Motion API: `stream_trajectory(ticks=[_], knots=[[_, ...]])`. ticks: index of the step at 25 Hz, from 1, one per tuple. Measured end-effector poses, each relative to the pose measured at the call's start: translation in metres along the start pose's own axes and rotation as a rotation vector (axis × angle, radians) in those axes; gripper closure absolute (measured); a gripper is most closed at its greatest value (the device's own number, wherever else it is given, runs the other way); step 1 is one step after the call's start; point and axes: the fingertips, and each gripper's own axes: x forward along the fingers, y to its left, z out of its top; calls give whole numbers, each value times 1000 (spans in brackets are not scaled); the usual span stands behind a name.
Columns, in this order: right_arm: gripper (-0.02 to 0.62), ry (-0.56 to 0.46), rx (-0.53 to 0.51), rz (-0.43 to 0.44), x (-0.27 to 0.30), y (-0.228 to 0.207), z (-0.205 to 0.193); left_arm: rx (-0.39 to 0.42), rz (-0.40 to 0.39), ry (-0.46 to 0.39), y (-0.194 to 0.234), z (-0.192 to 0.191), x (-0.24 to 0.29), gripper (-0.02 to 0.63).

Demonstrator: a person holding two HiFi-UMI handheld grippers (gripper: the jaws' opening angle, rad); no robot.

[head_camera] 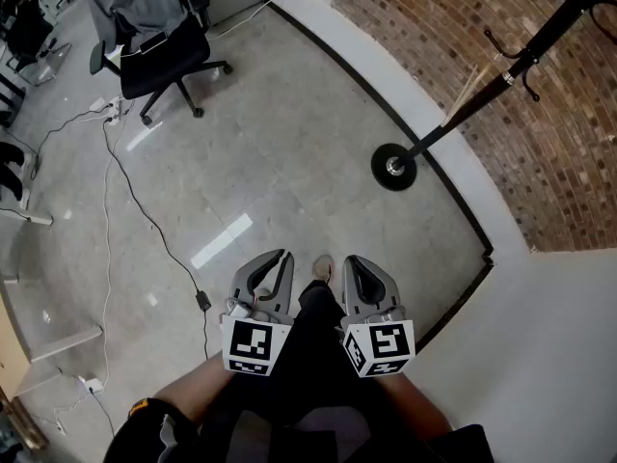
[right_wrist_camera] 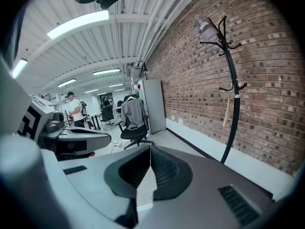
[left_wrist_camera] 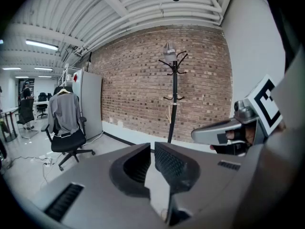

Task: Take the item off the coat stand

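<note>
Room: brick wall (head_camera: pixel 453 46), grey floor (head_camera: pixel 289 133)
Coat stand (head_camera: pixel 482 101): against wall; grey item (right_wrist_camera: pixel 205 28) on top
Left gripper (left_wrist_camera: pixel 153 149): jaws barely apart, empty
Right gripper (right_wrist_camera: pixel 150 151): jaws closed, empty

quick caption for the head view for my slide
Left tongs and right tongs, both empty, held over the floor, coat stand ahead on the right by the brick wall.

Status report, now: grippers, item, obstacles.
Right gripper shut, empty; left gripper fingers barely apart, empty. Grey item atop coat stand, untouched, well ahead. Office chair off left, not in the way.
</note>
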Motion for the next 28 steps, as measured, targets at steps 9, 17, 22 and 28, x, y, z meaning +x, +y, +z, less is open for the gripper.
stream_trajectory(ticks=[9, 17, 22, 28], knots=[[580, -74, 5, -25, 14, -98, 62, 30, -13, -71, -40, 80, 80, 548], [580, -114, 14, 5, 20, -148, 79, 47, 31, -65, -63, 101, 120, 548], [580, -111, 31, 3, 18, -173, 76, 65, 28, -51, -79, 105, 138, 548], [580, -115, 45, -29, 26, -193, 87, 75, -4, -50, -83, 119, 160, 548]])
